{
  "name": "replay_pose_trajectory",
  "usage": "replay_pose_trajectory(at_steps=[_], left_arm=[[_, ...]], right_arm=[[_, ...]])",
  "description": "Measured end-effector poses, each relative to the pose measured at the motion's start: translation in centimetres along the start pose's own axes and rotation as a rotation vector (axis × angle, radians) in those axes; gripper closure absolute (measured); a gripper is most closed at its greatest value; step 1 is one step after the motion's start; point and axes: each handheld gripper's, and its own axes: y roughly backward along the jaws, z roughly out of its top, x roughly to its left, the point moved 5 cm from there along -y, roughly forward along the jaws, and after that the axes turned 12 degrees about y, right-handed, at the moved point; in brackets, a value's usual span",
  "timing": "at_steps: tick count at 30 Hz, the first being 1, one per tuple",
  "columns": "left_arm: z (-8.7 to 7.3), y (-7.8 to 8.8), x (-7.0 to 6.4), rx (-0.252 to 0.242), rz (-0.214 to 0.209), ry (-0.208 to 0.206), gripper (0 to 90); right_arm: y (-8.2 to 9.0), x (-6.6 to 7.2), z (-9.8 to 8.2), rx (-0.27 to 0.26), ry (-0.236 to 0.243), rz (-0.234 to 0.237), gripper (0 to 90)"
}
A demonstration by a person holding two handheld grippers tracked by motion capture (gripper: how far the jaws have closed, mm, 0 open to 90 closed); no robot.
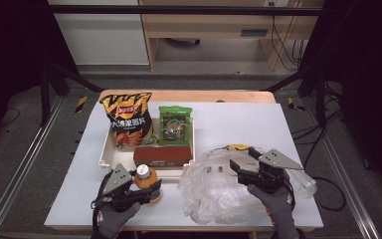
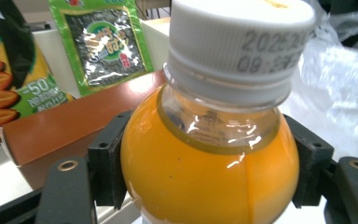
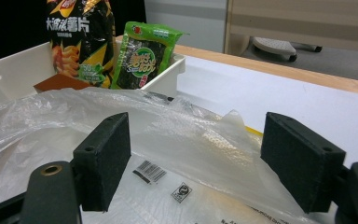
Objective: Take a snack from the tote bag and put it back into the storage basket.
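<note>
High view puts our left gripper at about 7 o'clock on the table, clamped round an orange juice bottle that stands upright just in front of the white tray. Left gripper view shows both pads pressed against the bottle's bulging shoulder, 1 on each side, below the white cap. Our right gripper sits at about 5 o'clock over the crumpled clear plastic bag; right gripper view shows its jaws standing wide with the film lying beneath and between them, nothing pinched.

We judge the step in hand to be bagging the bottle, so 2 things matter. First, we should keep the squeeze on the shoulder firm and level, since the round wall is slick and could twist in the pads when lifted. Second, the bag needs a real mouth: we would have the right jaws close on 1 layer of film near the edge and raise it, not a bunched wad.

In the tray, towards 12 o'clock, lean a chips bag and a green seaweed packet, with a brown box lying in front; our lift should clear them.
</note>
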Motion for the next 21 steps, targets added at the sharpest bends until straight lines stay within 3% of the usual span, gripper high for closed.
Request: replay_pose_trajectory(at_steps=[3, 6, 8, 9, 12, 21], left_arm=[[-0.3, -0.2, -0.3, -0.013, 0.011, -0.032, 28.9], [-0.4, -0.2, -0.5, -0.042, 0.045, -0.031, 27.8], [-0.3, 0.2, -0.6, -0.060, 0.087, -0.019, 20.7], [-0.2, 0.4, -0.6, -0.063, 0.125, -0.013, 19.3], [-0.5, 1.2, -0.9, -0.095, 0.188, 0.032, 15.4], [-1.5, 0.2, -1.9, -0.113, 0.245, 0.077, 13.1]], right_arm=[[0.0, 0.0, 0.0, 0.000, 0.001, 0.000, 24.5], [0.0, 0.0, 0.0, -0.001, -0.001, 0.001, 24.4], [0.0, 0.0, 0.0, 0.000, 0.001, 0.002, 24.4], [0.0, 0.0, 0.0, 0.000, 0.003, 0.003, 24.4], [0.0, 0.0, 0.0, 0.001, 0.002, 0.002, 24.4], [0.1, 0.0, 0.0, -0.001, 0.001, 0.000, 24.4]])
